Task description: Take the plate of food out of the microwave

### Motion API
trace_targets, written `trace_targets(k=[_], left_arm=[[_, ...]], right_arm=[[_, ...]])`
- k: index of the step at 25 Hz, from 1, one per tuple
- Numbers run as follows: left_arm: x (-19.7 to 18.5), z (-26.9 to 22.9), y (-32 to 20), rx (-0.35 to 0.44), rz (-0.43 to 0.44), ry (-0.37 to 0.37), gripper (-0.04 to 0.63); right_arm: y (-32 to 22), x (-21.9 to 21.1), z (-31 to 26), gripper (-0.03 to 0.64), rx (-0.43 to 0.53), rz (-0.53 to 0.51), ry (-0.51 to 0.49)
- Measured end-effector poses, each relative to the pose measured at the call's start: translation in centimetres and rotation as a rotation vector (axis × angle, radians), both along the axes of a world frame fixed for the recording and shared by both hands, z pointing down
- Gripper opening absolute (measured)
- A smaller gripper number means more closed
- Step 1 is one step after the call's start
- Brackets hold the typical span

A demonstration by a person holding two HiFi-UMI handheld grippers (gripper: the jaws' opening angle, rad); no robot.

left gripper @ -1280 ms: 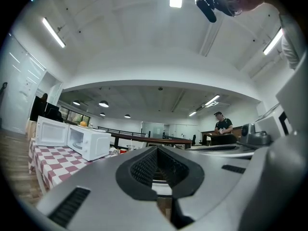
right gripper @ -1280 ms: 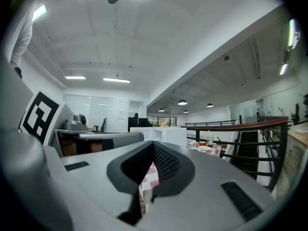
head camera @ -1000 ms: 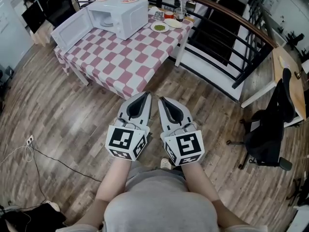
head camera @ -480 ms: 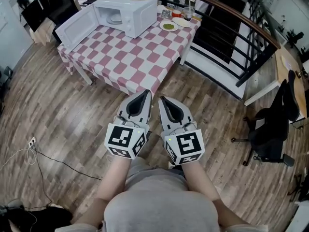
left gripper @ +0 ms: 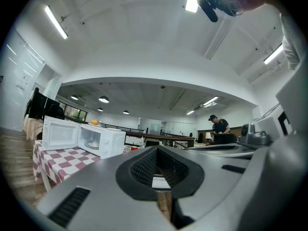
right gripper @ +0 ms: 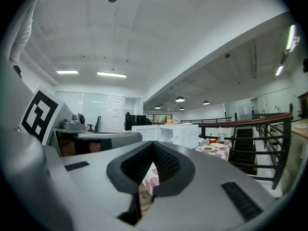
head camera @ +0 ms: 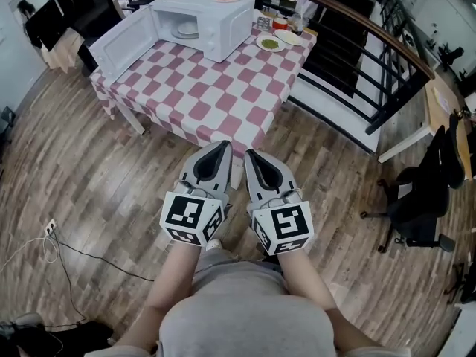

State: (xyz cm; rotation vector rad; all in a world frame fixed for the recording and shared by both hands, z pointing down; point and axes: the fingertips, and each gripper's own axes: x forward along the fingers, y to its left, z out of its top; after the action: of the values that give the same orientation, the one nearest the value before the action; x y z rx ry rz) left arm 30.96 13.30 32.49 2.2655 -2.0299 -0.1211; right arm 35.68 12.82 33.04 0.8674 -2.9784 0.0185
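No words, brands or numbers are showing clearly enough to read on the microwave point(head camera: 202, 21), the checked tablecloth point(head camera: 201, 99) or anything else in view. The left gripper point(head camera: 222, 146) and the right gripper point(head camera: 251, 155) are each carrying a marker cube point(head camera: 192, 216) whose faces are showing only black-and-white square patterns, not letters or digits

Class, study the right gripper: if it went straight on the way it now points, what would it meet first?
Most likely the near edge of the checked tablecloth, which lies straight ahead of the right gripper; depth is unclear.
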Motion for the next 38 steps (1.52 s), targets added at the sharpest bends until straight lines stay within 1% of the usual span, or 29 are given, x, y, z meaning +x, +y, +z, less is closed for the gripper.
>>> trace_targets(k=[10, 18, 22, 29, 33, 38], left_arm=[[-5.2, 0.1, 0.6, -0.001, 0.014, 0.002, 0.002], [-8.7, 0.3, 1.0, -0.007, 0.004, 0.004, 0.002], [-9.7, 0.5, 1.1, -0.012, -0.001, -0.006, 0.002], [-12.4, 1.1, 1.2, -0.025, -0.046, 0.007, 0.002], [-13.3, 1.0, 1.1, -0.021, -0.061, 0.006, 0.002], [-15.1, 1.5, 1.1, -0.022, -0.097, 0.01, 0.002]], right_arm=[[0.2, -5.2, 0.3, 0.023, -0.007, 0.026, 0.003], [0.7, -8.9, 0.4, 0.023, -0.009, 0.007, 0.002], [0.5, -10.1, 0.8, 0.023, -0.02, 0.002, 0.001], [0.4, -11.7, 1.1, 0.023, -0.022, -0.016, 0.006], [-0.2, -12.4, 1.2, 0.023, -0.028, -0.02, 0.006], [-0.1, -14.3, 1.5, 0.023, -0.02, -0.062, 0.012]])
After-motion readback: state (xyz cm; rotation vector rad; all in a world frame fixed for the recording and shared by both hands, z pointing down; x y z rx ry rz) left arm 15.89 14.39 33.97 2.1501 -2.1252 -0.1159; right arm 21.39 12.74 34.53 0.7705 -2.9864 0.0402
